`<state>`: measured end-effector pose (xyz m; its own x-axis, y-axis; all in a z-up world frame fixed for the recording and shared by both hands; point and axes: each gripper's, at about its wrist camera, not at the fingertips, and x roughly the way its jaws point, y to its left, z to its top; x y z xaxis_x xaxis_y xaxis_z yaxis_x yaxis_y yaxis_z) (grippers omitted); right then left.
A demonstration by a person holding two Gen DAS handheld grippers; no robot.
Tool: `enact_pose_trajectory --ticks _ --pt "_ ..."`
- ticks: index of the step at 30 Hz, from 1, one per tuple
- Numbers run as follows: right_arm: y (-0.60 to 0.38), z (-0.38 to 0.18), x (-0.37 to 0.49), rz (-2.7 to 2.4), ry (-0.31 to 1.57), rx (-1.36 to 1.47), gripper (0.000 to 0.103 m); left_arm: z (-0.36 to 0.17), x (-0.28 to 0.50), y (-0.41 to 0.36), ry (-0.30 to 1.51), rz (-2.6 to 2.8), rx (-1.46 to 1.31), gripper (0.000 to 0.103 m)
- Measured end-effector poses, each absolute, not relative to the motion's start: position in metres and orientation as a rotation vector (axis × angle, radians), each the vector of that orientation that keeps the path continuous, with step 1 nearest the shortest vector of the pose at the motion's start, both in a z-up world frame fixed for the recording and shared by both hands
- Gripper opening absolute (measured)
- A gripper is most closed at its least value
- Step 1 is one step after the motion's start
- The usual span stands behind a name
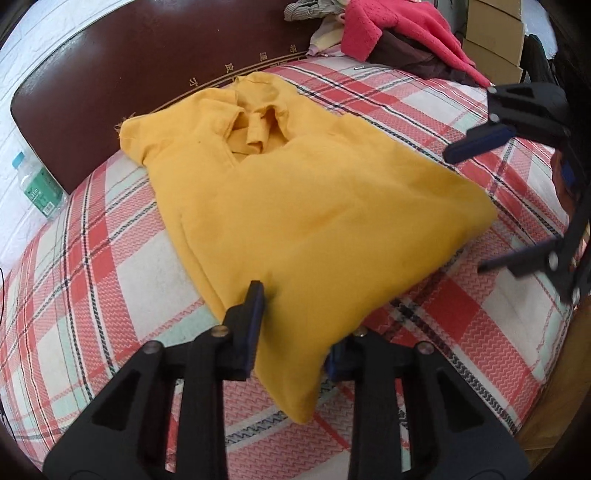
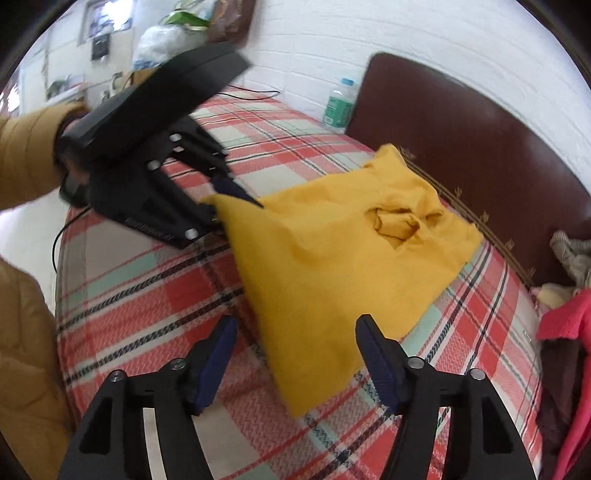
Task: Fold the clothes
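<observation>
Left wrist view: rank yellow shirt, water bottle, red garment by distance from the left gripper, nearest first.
1. yellow shirt, between the left gripper's fingers, centre.
2. water bottle, far left by the headboard.
3. red garment, top right, in the clothes pile.

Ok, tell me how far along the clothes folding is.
Early stage. Done: the yellow shirt lies spread on the plaid bed cover, collar toward the headboard, one side apparently folded in. In hand: the left hand-held gripper is closed on its near corner; the right hand-held gripper is open, holding nothing. Left: finishing this shirt, plus the pile with the pink garment.
</observation>
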<state>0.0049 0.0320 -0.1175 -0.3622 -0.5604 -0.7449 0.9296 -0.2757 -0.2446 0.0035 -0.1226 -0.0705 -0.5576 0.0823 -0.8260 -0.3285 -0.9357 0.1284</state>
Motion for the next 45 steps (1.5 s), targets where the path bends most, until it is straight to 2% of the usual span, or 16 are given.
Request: enact_pose_trajectory --ticks 5,6,7,8,11,13,15,18,23,39,45 --pt "0.019 -0.141 0.019 -1.835 0.972 0.588 0.068 -0.069 0.005 -0.123 0.403 2.545 -1.327 0.031" --pt "0.016 -0.145 0.014 -1.854 0.988 0.593 0.062 -0.069 0.005 -0.123 0.404 2.544 -1.324 0.031" --pt "0.015 -0.148 0.009 -1.87 1.001 0.598 0.05 -0.069 0.005 -0.123 0.408 2.542 -1.323 0.031" --pt "0.013 -0.151 0.003 -1.885 1.013 0.603 0.044 -0.07 0.005 -0.123 0.416 2.541 -1.323 0.033" --pt "0.015 -0.15 -0.01 -1.902 0.975 0.62 0.034 -0.072 0.003 -0.122 0.442 2.534 -1.322 0.039" --pt "0.015 -0.147 -0.018 -1.908 0.941 0.642 0.021 -0.073 0.002 -0.121 0.463 2.519 -1.319 0.039" --pt "0.018 -0.138 -0.025 -1.893 0.863 0.677 0.016 -0.07 0.001 -0.119 0.499 2.504 -1.316 0.037" --pt "0.022 -0.123 -0.029 -1.877 0.801 0.697 0.014 -0.059 0.005 -0.116 0.538 2.467 -1.302 0.028" --pt "0.027 -0.101 -0.024 -1.848 0.749 0.702 0.014 -0.04 0.016 -0.117 0.57 2.436 -1.291 0.023" --pt "0.05 -0.068 0.034 -1.665 0.683 0.745 0.013 -0.011 0.099 -0.101 0.592 2.367 -1.314 0.023" --pt "0.056 -0.058 0.037 -1.66 0.669 0.756 0.013 -0.002 0.105 -0.098 0.61 2.379 -1.285 0.023"
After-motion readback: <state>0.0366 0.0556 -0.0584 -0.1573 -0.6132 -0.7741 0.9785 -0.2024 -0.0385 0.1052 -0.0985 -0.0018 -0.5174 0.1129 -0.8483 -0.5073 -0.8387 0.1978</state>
